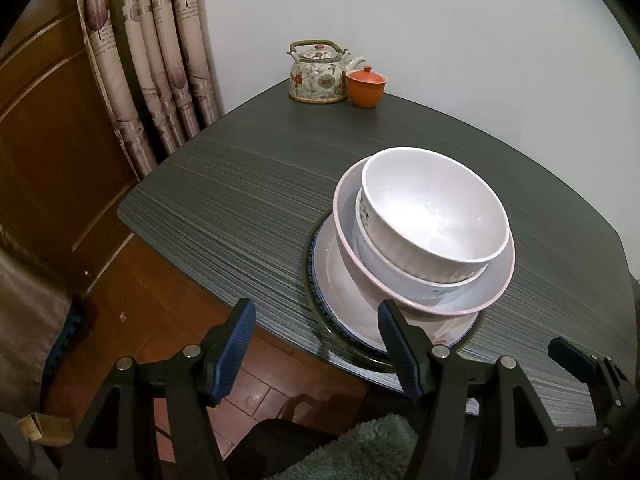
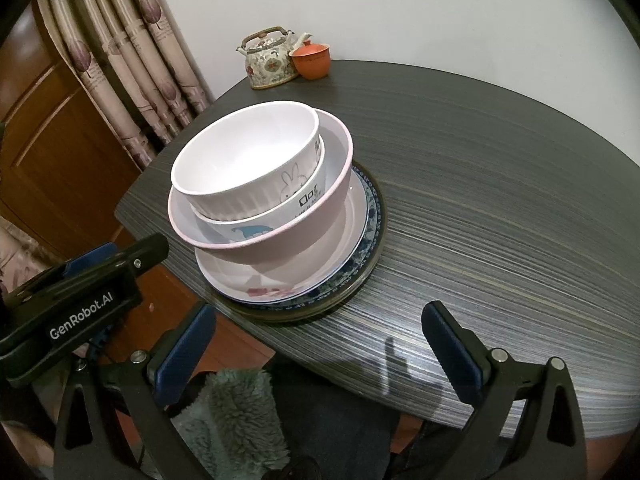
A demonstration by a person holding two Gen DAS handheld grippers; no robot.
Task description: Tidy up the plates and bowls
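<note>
Nearest to us, our left gripper (image 1: 316,344) hangs over the near table edge with its blue-padded fingers (image 1: 236,344) spread apart and nothing between them. Our right gripper (image 2: 332,356) sits beside it, its fingers likewise wide apart and empty, pointing down at bare tabletop. Below them we glimpse a fuzzy green sleeve (image 2: 236,412) and reddish floorboards (image 1: 168,320).

Just past the fingertips stands the crockery, all in one stack near the front edge of the dark striped table (image 2: 500,208). At the bottom is a dark round base (image 2: 370,256), then a blue-patterned plate (image 2: 370,222), then a white plate (image 2: 320,264) with a small red motif. On the plates sits a wide pink-rimmed bowl (image 2: 280,248), with a cartoon-printed bowl (image 2: 256,230) nested in it and a white ribbed bowl (image 2: 244,168) on top. The sizes shrink upward, which we judge keeps the stack steady, though the upper bowls lean toward the left of the right wrist view.

The sorting looks finished or nearly so, and both grippers sit back from the stack, touching nothing.

Farther off, at the back corner against the pale wall, a flowered teapot (image 1: 318,74) stands touching an orange lidded cup (image 1: 366,86). Patterned curtains (image 1: 160,60) and a wooden door (image 1: 52,132) lie beyond on the left.
</note>
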